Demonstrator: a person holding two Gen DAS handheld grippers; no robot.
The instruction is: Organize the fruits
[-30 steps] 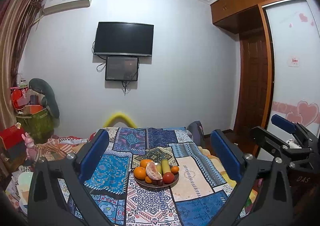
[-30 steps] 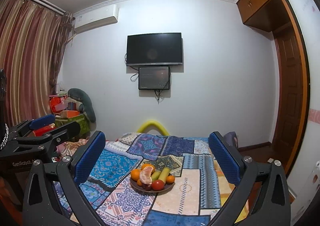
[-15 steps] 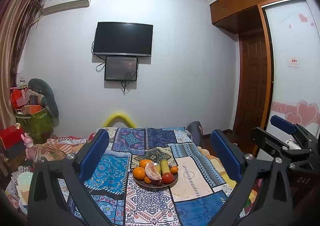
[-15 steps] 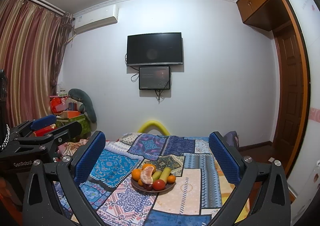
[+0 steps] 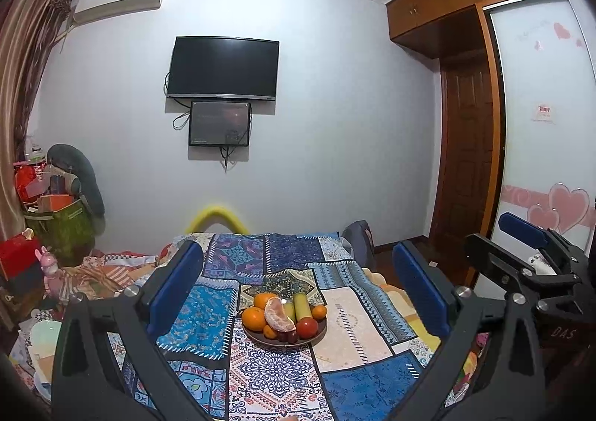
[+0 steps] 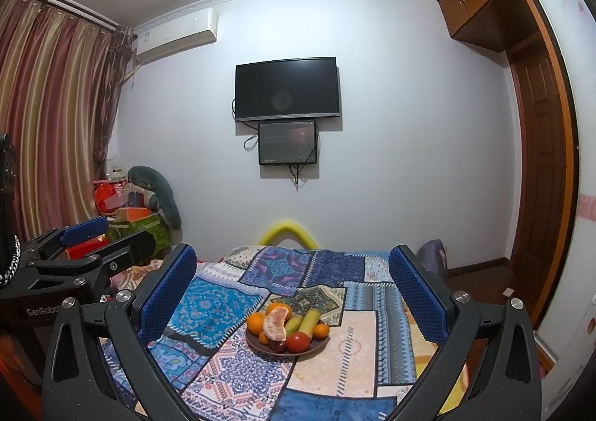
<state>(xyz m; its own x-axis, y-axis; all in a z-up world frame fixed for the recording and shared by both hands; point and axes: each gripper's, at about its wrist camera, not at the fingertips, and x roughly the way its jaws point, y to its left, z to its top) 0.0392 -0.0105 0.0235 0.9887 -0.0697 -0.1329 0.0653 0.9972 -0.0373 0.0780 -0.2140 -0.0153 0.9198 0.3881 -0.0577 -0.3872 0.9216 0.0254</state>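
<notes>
A dark plate (image 5: 260,338) (image 6: 317,347) of fruit sits on the patchwork cloth. It holds oranges (image 5: 253,319) (image 6: 256,322), a peeled orange segment cluster (image 5: 278,316) (image 6: 275,324), a green cucumber-like piece (image 5: 301,306) (image 6: 309,320), a red tomato (image 5: 307,327) (image 6: 298,341) and dark grapes (image 5: 287,336). My left gripper (image 5: 298,287) is open and empty, held back from the plate. My right gripper (image 6: 294,287) is open and empty, also short of the plate. Each gripper shows at the edge of the other's view (image 5: 521,260) (image 6: 82,253).
The patchwork cloth (image 5: 272,376) (image 6: 242,376) covers a bed-like surface. Clutter, a green box (image 5: 63,227) and a pink toy (image 5: 48,268) stand at the left. A TV (image 5: 223,67) hangs on the far wall. A wooden door (image 5: 465,167) and wardrobe are at the right.
Both views have drifted only slightly. The plate and fruit have not moved and both grippers stay open.
</notes>
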